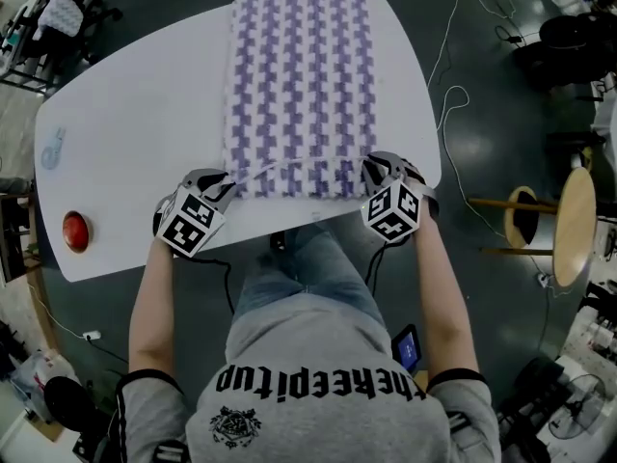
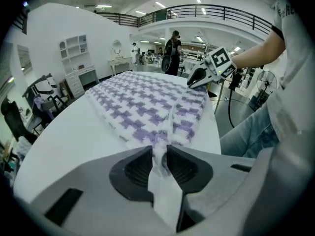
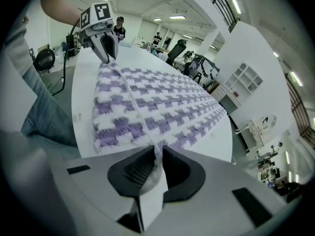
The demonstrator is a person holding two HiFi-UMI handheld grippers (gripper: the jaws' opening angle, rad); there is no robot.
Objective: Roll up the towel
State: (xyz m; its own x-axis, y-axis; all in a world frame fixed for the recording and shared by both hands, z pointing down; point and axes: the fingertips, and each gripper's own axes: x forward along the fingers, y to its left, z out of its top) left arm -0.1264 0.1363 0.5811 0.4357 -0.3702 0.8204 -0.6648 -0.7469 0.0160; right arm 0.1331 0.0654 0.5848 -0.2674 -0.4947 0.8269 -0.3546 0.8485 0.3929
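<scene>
Left tongs [image 1: 224, 183] and right tongs [image 1: 378, 169] are each pinched onto the towel [image 1: 299, 75] at its 6 o'clock edge; it lies flat on the table [image 1: 135, 123], long side running to 12, so I'd roll that way.

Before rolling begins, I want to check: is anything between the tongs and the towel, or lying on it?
Nothing visible does. The left tongs and right tongs pinch the towel at its near edge, and its top is bare. The red button sits apart, near the left edge of the table.
</scene>
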